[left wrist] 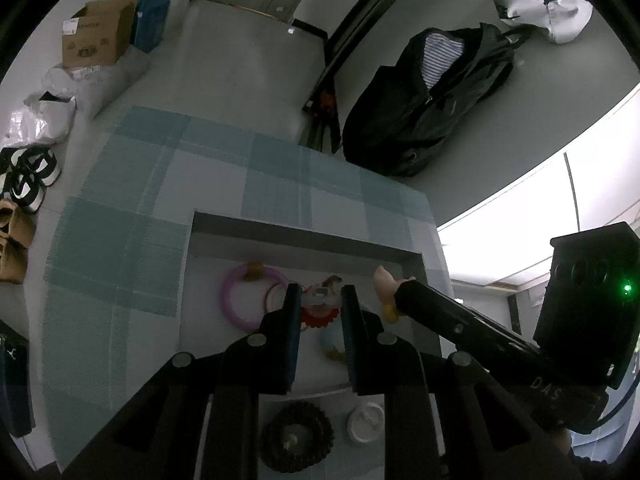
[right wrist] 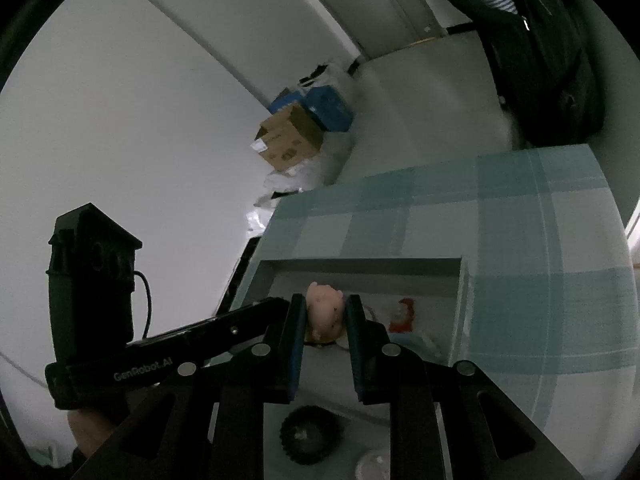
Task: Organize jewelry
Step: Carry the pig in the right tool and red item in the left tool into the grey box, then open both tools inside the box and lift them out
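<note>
Both tongs clamped on jewelry over a shallow grey tray.

Left tongs (left wrist: 320, 298): closed on a small clear piece with a red scalloped ring beneath. Right tongs (right wrist: 322, 314): closed on a pale pink figurine charm (right wrist: 324, 312). Tray (left wrist: 304, 240): holds a pink bangle (left wrist: 234, 304) near its far wall; a black beaded bracelet (left wrist: 296, 436) and a white ring-shaped piece (left wrist: 366, 422) lie nearer the camera. Tabletop: teal-and-white checked cloth (left wrist: 160, 184). Room: grey floor, cardboard box (left wrist: 98, 32), blue boxes, shoes (left wrist: 30, 176), black bag (left wrist: 432, 100).
</note>
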A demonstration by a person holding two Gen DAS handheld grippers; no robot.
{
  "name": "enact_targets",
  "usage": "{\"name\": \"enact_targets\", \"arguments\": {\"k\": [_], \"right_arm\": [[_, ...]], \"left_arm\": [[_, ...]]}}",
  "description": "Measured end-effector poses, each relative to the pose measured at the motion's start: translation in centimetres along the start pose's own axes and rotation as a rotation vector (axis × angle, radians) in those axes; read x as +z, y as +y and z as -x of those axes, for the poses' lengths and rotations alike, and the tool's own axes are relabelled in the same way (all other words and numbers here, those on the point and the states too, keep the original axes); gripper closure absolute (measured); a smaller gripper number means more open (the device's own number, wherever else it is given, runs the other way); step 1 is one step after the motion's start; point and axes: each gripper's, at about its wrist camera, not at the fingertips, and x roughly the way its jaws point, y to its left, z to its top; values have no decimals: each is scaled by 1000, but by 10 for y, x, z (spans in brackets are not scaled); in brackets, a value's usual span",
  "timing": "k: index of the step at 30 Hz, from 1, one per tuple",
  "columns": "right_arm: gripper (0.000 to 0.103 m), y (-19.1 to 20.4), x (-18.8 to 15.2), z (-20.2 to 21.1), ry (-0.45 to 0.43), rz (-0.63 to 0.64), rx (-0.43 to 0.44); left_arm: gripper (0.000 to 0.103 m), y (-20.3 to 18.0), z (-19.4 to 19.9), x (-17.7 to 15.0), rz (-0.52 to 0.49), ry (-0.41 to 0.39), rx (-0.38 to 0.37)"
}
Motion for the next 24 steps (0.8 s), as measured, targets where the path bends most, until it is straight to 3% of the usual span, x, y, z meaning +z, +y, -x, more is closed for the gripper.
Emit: {"name": "enact_targets", "arguments": {"k": [12,18,20,22,24], "right_arm": [[84,-7,2,-6,7,-35,-24],[82,-8,0,-3,0,-37,-25],[82,-6,-1,-2,-5,-25,-24],[82,-4,-2,2,-13,-20,-20],[82,-4,-3,4,-21,-16,-25]], "left_arm": [[89,-1,-8,2,15,-9,18],[88,4,-8,3,50,-18,-10],[79,4,-8,2,57,-18,-24],[54,3,-8,2,45,-21,6],[47,2,-6,0,44,-42,11]]}}
